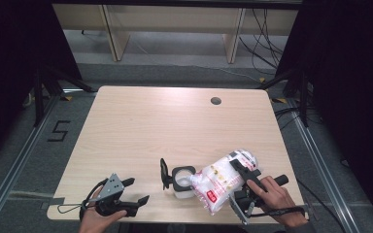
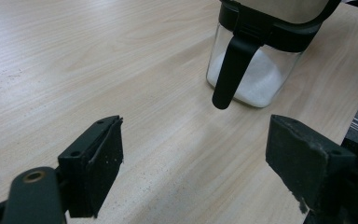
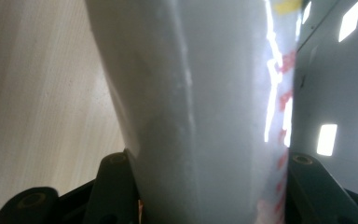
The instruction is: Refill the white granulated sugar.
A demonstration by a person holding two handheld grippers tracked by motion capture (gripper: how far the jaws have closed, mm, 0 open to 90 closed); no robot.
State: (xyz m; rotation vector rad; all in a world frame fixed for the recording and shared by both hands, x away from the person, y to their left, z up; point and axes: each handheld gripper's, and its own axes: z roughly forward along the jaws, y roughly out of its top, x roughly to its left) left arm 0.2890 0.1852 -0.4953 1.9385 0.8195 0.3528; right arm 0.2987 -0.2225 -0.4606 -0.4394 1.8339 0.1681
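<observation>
The right gripper (image 1: 243, 177) is clamping a plastic bag (image 1: 223, 182), its jaws pressing in on the bag's two sides; in the right gripper view the bag (image 3: 200, 107) is standing between the two black jaws, and the film is bulging above them. The person's right hand (image 1: 277, 199) is holding this gripper near the table's near right corner, with its cable looping beside the hand at the near edge.

The bag is clear plastic, packed with a white granular filling, and it is carrying red print and a red label near its lower end. It is being held tilted, one end pointing down at the open mouth of a small jar (image 1: 183, 182), and that end seems to be touching the jar's rim or sitting just above it.

The jar is standing on the table (image 1: 175, 121) close to the near edge, a little right of its middle. It is clear-walled with a black collar, and its black lid is flipped open to the left. In the left gripper view the jar (image 2: 261, 70) is showing a layer of white grains in its bottom and a black tab hanging down its front.

The left gripper (image 1: 126, 191) is waiting with jaws wide apart and nothing between them, held by the left hand (image 1: 99, 218) near the table's near left corner, well apart from the jar.
</observation>
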